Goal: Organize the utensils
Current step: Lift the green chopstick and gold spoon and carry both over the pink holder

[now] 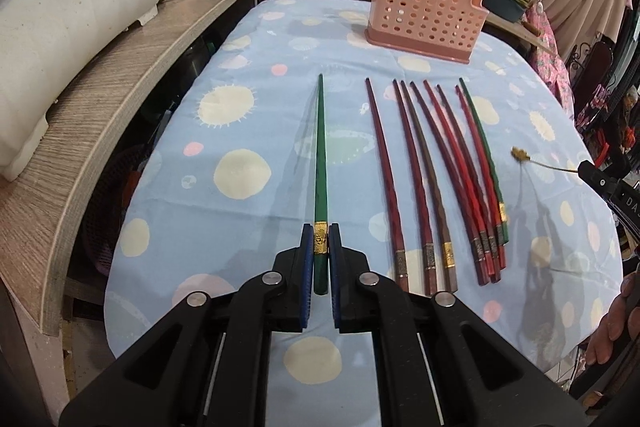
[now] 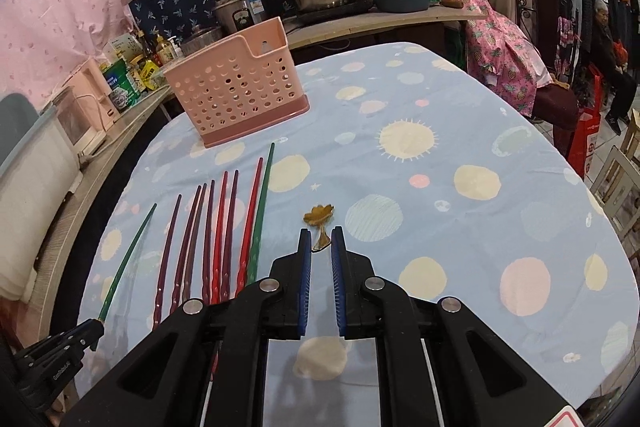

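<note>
Gripping a green chopstick (image 1: 320,163) in our left gripper (image 1: 320,247); right gripper (image 2: 321,247) clenched on a gold pick (image 2: 319,223) (holder (image 1: 426,9) at one o'clock).

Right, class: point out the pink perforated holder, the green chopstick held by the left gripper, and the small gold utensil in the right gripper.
Pink holder (image 1: 426,13), left wrist view, on its perforated front wall.
Green chopstick (image 1: 321,163), left wrist view, mid-shaft.
Gold utensil (image 2: 319,215), right wrist view, on its flower-shaped head.

Left gripper (image 1: 320,241) angled down, jaws clamped on green chopstick (image 1: 320,163); right gripper (image 2: 321,241) angled down, pinching small gold utensil (image 2: 319,221).
</note>
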Motion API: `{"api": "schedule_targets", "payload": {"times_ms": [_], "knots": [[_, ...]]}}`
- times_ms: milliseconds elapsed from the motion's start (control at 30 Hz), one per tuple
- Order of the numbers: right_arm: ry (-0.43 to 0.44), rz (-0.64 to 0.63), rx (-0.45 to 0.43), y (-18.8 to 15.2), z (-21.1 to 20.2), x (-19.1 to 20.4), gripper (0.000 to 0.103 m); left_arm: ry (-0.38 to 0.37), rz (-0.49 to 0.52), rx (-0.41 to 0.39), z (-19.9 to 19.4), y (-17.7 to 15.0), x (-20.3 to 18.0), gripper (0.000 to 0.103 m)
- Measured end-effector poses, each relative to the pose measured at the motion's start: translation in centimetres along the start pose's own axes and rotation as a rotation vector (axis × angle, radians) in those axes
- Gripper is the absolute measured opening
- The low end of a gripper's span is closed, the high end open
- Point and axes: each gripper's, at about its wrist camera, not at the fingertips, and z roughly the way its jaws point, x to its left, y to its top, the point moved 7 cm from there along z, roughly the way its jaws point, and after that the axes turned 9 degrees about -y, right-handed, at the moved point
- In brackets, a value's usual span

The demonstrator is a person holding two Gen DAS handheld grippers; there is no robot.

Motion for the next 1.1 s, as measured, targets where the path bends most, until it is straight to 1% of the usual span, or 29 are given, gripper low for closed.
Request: {"api": "schedule_targets", "payload": {"times_ms": [133,200,467,633,833,967,1100], "knots": [[-0.003,0.008,-0.023,0.9,-0.8,-0.5,0.008,-0.007,-0.006,-0.029,-1.2,1.1,0.1,0.007],[-0.003,0.009,-0.027,1.2,-1.0,-0.6,0.003,-0.011,-0.01,-0.046,-1.8,1.7,0.1,0.007],[0.001,-0.004,-0.052,2.2,-2.0,-0.5,0.002,-0.016,-0.017,-0.138,-4.5,5.6,0.3,0.007],[0.022,-0.009,-0.067,3.2,-2.6,-0.1,0.002,-0.025,-0.023,-0.207,-6.0,9.5,0.2,0.007],[0.065,-0.014,-0.073,5.2,-2.8,0.9,0.002,-0.014,-0.029,-0.289,-7.7,14.7,0.2,0.007],[0.095,-0.013,-0.082,7.1,-2.5,1.6,0.002,-0.017,-0.024,-0.334,-8.7,18.1,-0.2,0.007],[0.122,-0.008,-0.102,10.1,-2.1,2.3,0.002,-0.045,-0.018,-0.375,-9.9,21.6,-1.5,0.007]]}}
